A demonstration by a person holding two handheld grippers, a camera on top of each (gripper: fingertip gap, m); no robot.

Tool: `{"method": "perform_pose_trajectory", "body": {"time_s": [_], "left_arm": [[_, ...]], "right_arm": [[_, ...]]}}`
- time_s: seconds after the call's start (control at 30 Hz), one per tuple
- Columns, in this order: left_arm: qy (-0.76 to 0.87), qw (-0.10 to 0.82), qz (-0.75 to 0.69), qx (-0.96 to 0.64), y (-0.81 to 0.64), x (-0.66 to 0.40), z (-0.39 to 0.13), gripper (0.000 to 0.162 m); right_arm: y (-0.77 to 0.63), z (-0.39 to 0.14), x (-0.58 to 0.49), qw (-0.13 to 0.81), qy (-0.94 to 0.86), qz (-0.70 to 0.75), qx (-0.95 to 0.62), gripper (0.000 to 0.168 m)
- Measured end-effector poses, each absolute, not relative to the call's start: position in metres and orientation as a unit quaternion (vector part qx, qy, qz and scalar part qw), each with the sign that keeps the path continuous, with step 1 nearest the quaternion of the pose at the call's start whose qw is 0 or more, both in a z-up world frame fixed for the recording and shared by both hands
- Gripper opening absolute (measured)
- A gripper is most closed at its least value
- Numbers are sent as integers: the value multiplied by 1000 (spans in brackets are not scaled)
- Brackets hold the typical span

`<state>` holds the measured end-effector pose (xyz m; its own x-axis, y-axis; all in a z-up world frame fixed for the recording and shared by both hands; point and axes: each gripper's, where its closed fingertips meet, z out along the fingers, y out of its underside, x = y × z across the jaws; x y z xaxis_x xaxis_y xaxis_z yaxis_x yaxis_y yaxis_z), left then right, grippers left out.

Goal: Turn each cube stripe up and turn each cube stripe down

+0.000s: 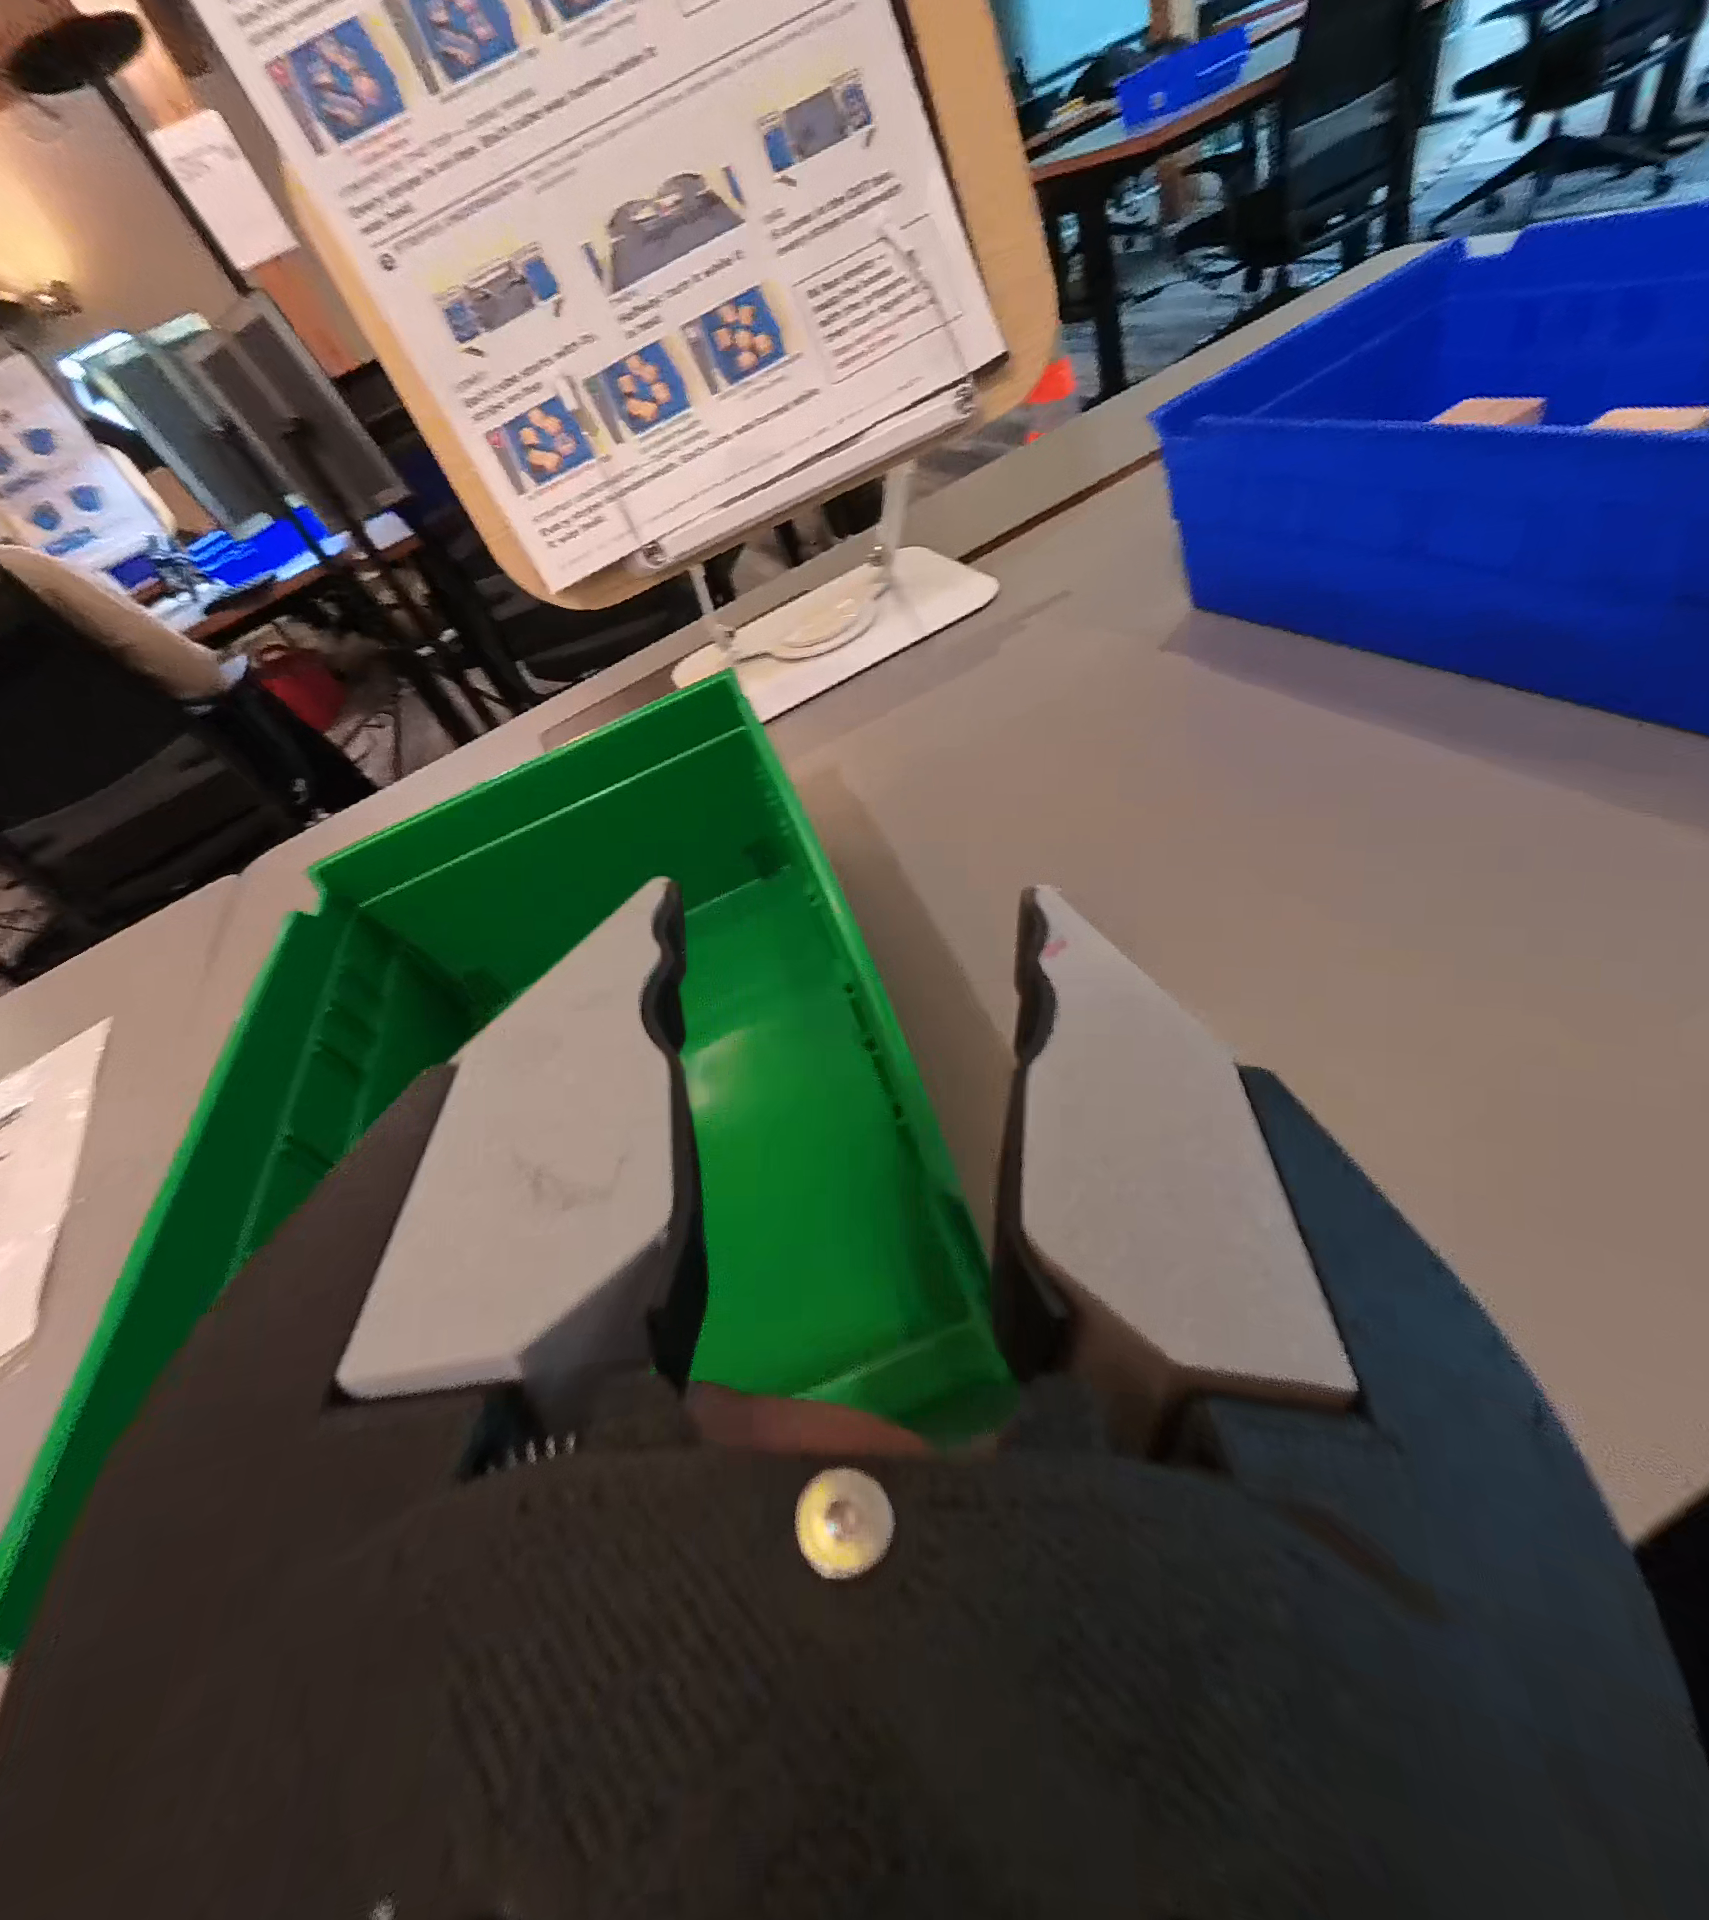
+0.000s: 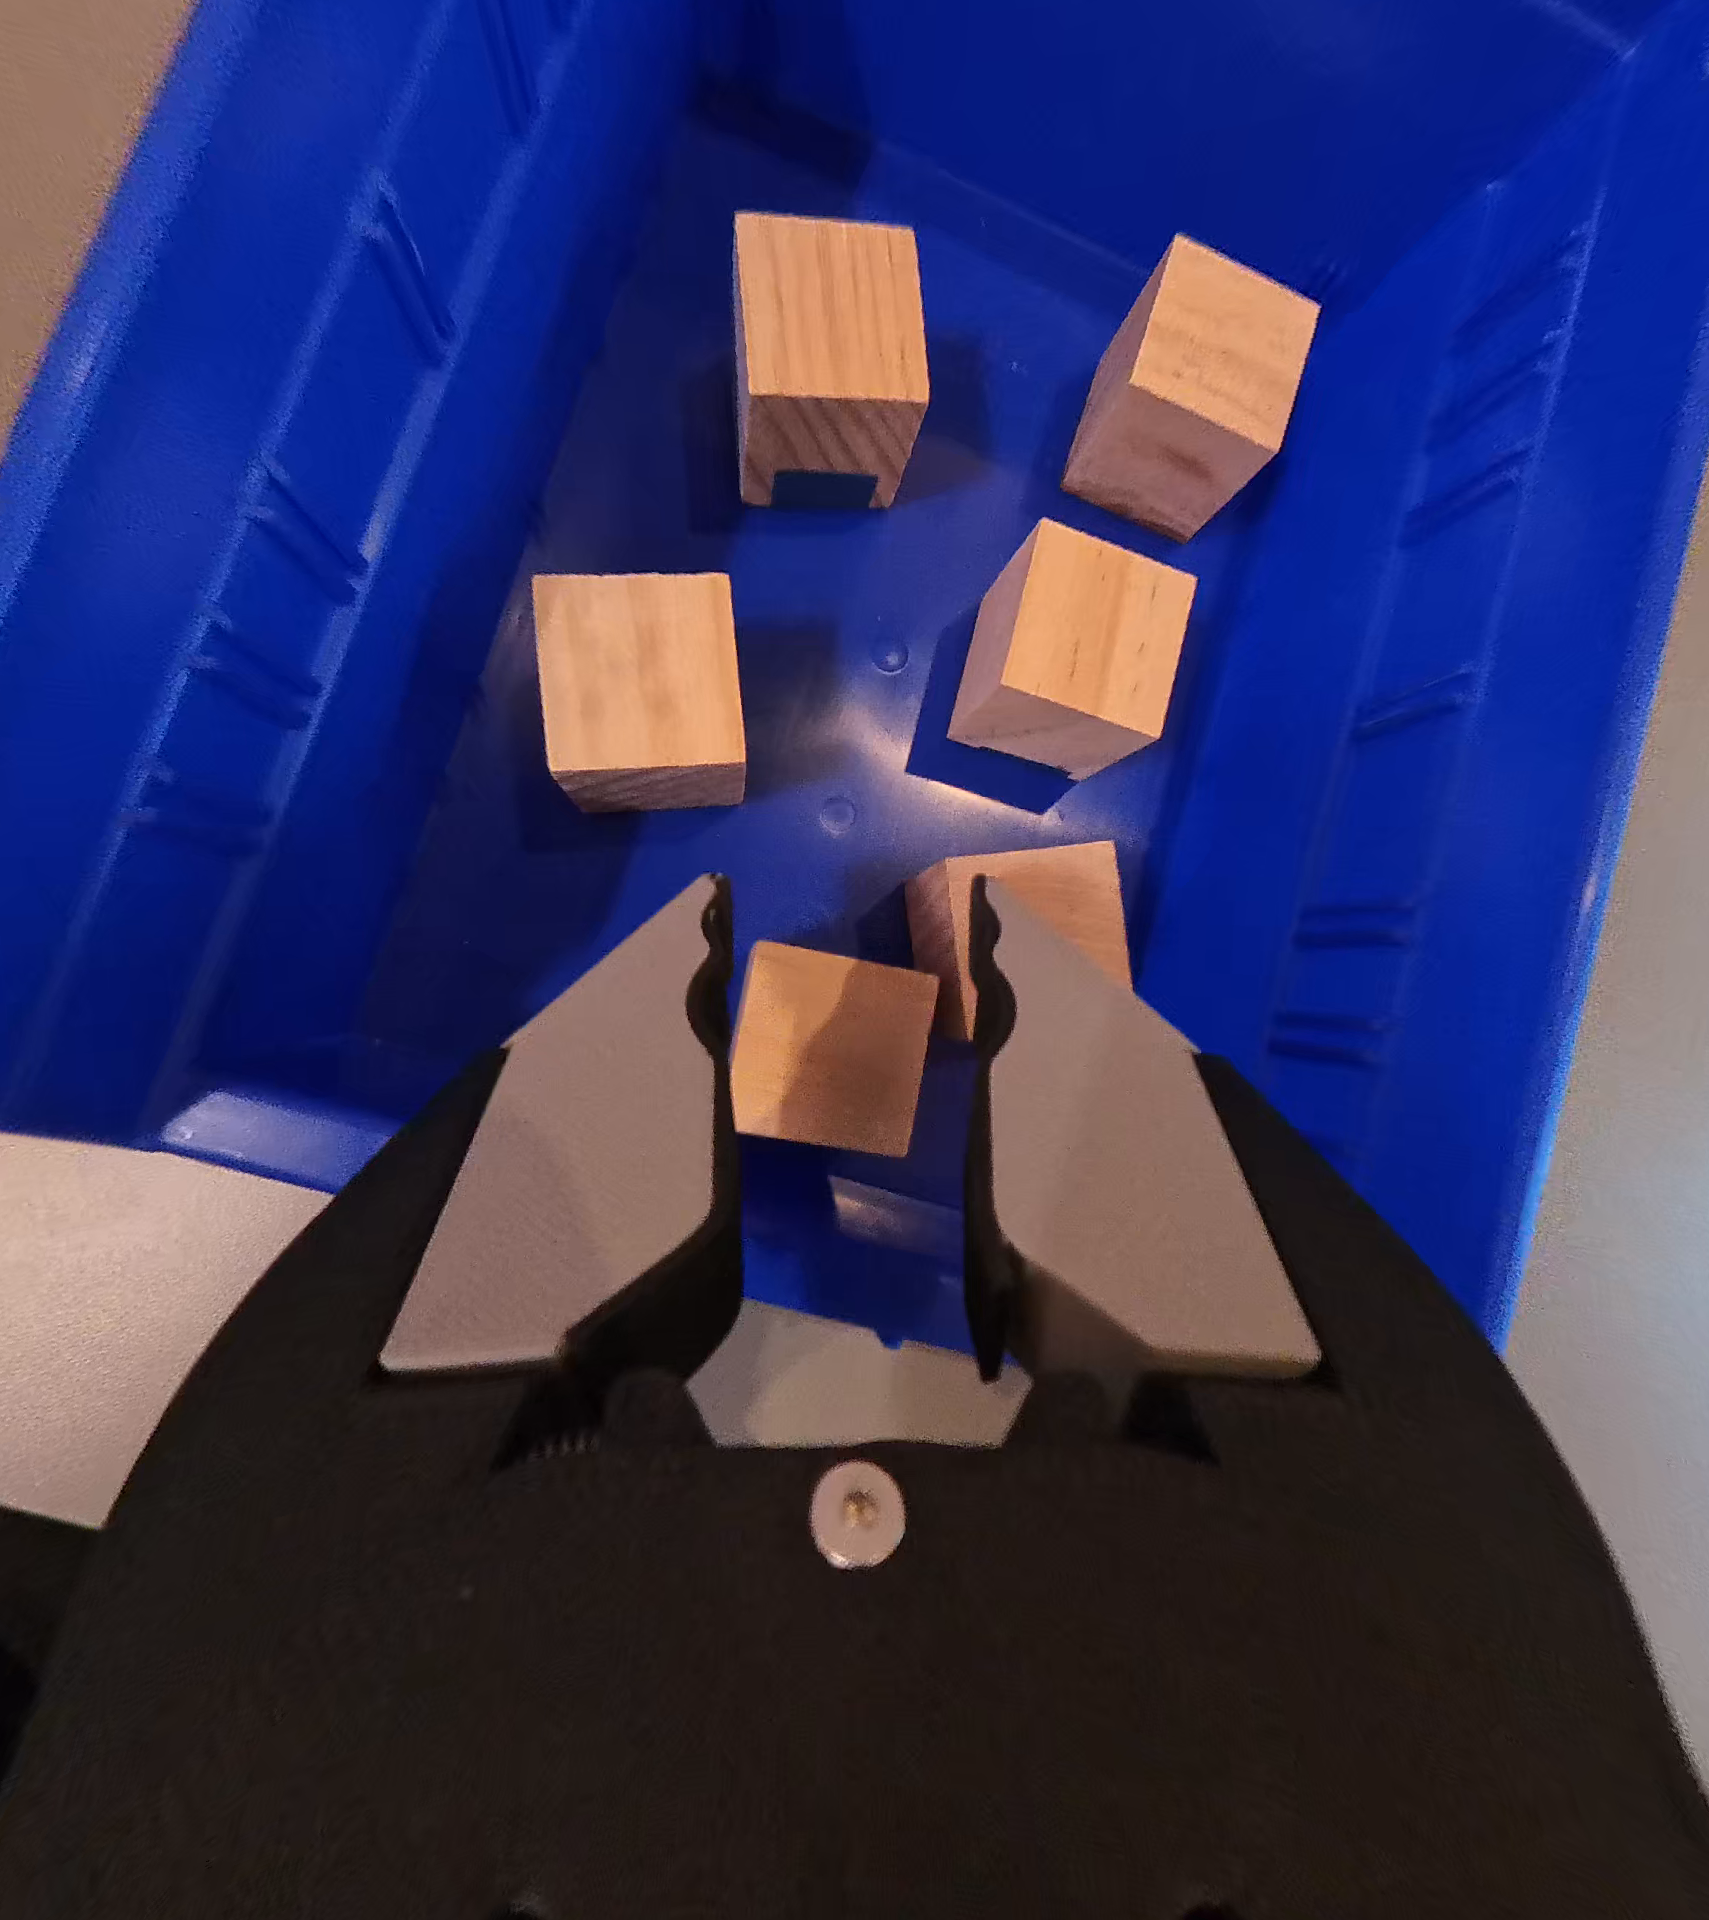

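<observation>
The right claw [image 2: 845,894] hangs spread over the blue bin [image 2: 330,520], one wooden cube [image 2: 829,1049] between its fingers and untouched, five more cubes beyond. The left claw [image 1: 845,904], also spread and holding nothing, hovers over the green bin [image 1: 788,1091] on the desk [image 1: 1297,935].

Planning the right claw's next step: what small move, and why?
Probably lower the right claw straight down and close on the nearest cube. It hangs open above the blue bin with that cube framed between its fingers, not yet touching. No cube top shows a stripe. The left claw is open over the green bin, idle.
</observation>
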<state>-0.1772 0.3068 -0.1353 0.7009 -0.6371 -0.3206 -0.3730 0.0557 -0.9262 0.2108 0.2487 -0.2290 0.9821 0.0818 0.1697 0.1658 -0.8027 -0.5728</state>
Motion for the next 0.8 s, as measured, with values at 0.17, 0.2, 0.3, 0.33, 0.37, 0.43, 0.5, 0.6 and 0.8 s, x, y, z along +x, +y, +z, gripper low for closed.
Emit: {"method": "perform_pose_trajectory", "body": {"time_s": [0.17,0.2,0.3,0.33,0.37,0.43,0.5,0.6,0.8], "left_arm": [[369,624,-89,-683,315,-181,-142,67],[369,624,-94,-682,314,-181,-141,67],[365,629,-96,-680,314,-186,-136,67],[364,630,-97,-679,313,-187,-135,67],[363,631,-100,-679,313,-188,-133,67],[362,630,-105,-679,313,-188,-133,67],[362,628,-104,-681,314,-188,-134,67],[370,618,-107,-685,313,-186,-139,71],[380,586,-141,-702,302,-174,-159,77]], "right_arm": [[244,-212,211,335,-64,-69,-938,44],[244,-204,210,352,-60,-61,-932,43],[243,-176,208,411,-45,-38,-910,44],[242,-166,208,429,-40,-37,-902,44],[241,-157,209,447,-37,-35,-893,43],[237,-139,210,480,-30,-30,-876,43],[233,-126,208,502,-27,-19,-864,45],[228,-114,200,520,-33,-5,-854,50],[224,-100,170,544,-57,20,-837,80]]}}
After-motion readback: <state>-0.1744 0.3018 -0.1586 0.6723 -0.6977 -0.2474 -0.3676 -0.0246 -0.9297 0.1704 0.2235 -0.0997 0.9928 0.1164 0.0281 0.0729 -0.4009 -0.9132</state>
